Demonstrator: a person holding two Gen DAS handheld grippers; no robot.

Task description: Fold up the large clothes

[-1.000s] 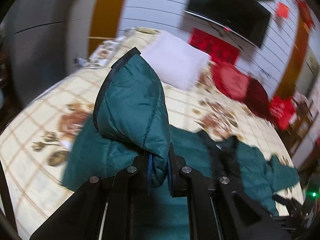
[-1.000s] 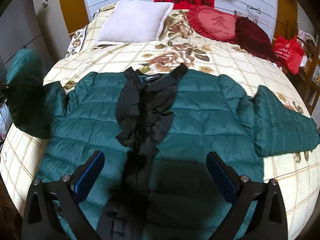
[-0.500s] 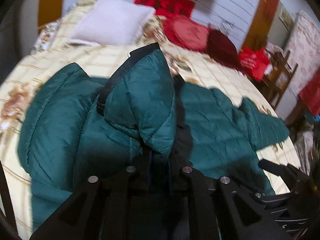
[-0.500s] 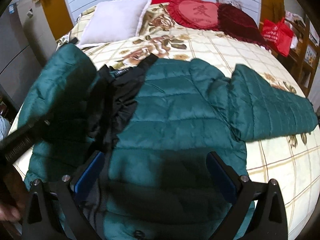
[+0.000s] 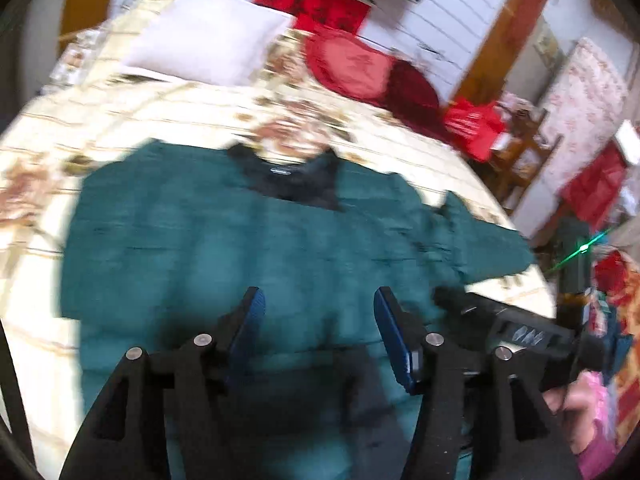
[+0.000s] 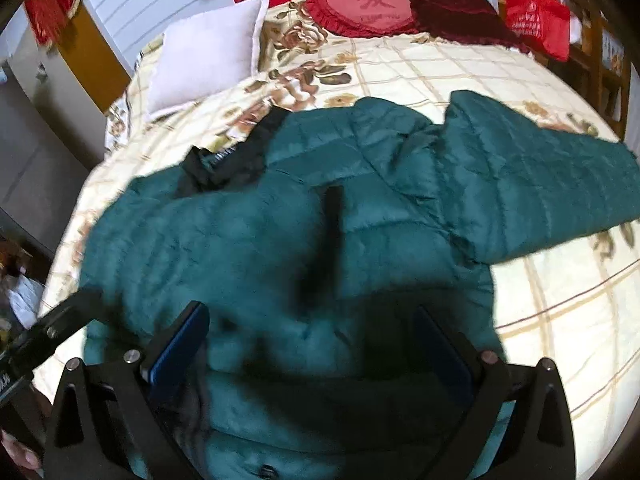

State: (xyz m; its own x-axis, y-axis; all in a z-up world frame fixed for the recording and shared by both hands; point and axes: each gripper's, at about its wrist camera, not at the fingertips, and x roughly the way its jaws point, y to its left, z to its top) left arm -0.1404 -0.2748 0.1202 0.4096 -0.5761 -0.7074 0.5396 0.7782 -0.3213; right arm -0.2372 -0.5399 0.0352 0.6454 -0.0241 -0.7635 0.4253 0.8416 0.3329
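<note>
Left gripper (image 5: 318, 322): fingers opening, nothing between them now; sleeve clamped a moment ago lies dropped across green jacket (image 6: 360, 208), frame centre, on bed (image 6: 520, 72). Right gripper (image 6: 312, 344) fingers apart, empty. Other sleeve (image 6: 540, 176) (right of frame) unfolded, likely next.

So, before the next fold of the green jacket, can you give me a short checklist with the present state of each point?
1. Left sleeve folded across the green jacket: ok; its black cuff lies on the chest.
2. Left gripper free of fabric: ok; its jaws are opening and nothing is between them.
3. Right gripper ready: ok; open, empty, above the jacket.
4. Right sleeve folded: not ok; it lies spread out on the bedspread.
5. Folded part flat, without wrinkles: cannot tell; the picture is blurred.
6. Hem straight: cannot tell; it is hidden behind the grippers.
</note>
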